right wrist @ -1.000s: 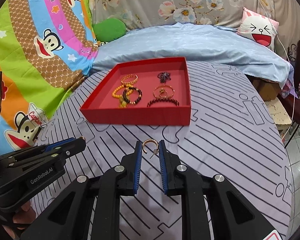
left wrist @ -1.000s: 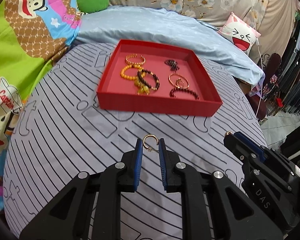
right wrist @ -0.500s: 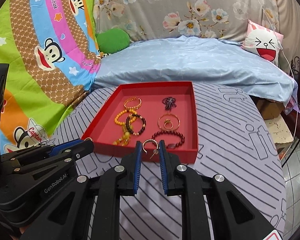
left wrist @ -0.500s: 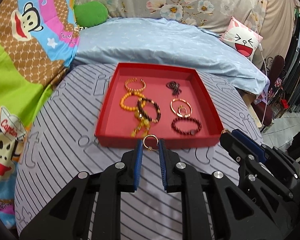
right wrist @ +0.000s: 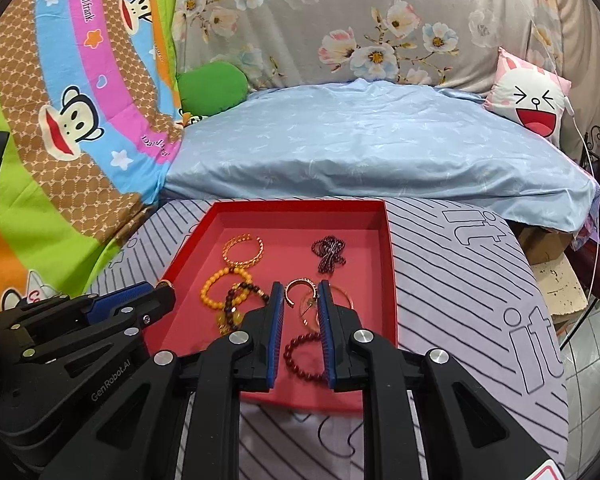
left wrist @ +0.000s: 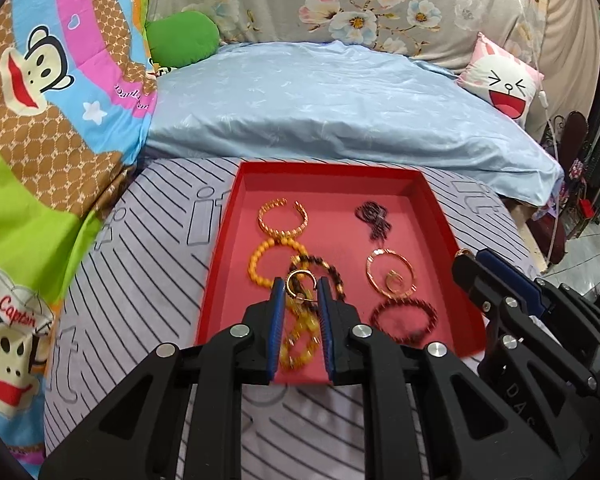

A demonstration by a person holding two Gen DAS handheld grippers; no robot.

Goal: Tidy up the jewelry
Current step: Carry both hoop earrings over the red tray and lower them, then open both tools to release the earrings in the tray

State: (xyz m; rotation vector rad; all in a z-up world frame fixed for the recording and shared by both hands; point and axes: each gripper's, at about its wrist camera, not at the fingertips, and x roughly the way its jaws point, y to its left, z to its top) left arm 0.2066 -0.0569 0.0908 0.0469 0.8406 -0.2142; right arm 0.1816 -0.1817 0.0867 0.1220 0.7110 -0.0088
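Note:
A red tray [left wrist: 440,216] [right wrist: 389,248] sits on the striped table and holds several bracelets and rings. My left gripper [left wrist: 300,290] is shut on a gold hoop earring [left wrist: 298,278] and holds it over the tray's front left, above the amber beads. My right gripper [right wrist: 300,294] is shut on a second gold hoop earring [right wrist: 300,285] over the tray's front middle, above a gold hoop and a dark red bead bracelet [right wrist: 300,354]. Each gripper shows at the side of the other's view.
A gold cuff [left wrist: 282,218], orange bead bracelet [left wrist: 262,256], dark bead cluster [left wrist: 374,220] and rose-gold hoop with ring [left wrist: 390,276] lie in the tray. The striped cloth [right wrist: 480,280] covers the round table. A blue bed [left wrist: 340,100] lies behind.
Both grippers have moved forward from over the striped cloth to over the red tray, each still holding its gold earring. The tray now sits much closer in both views.

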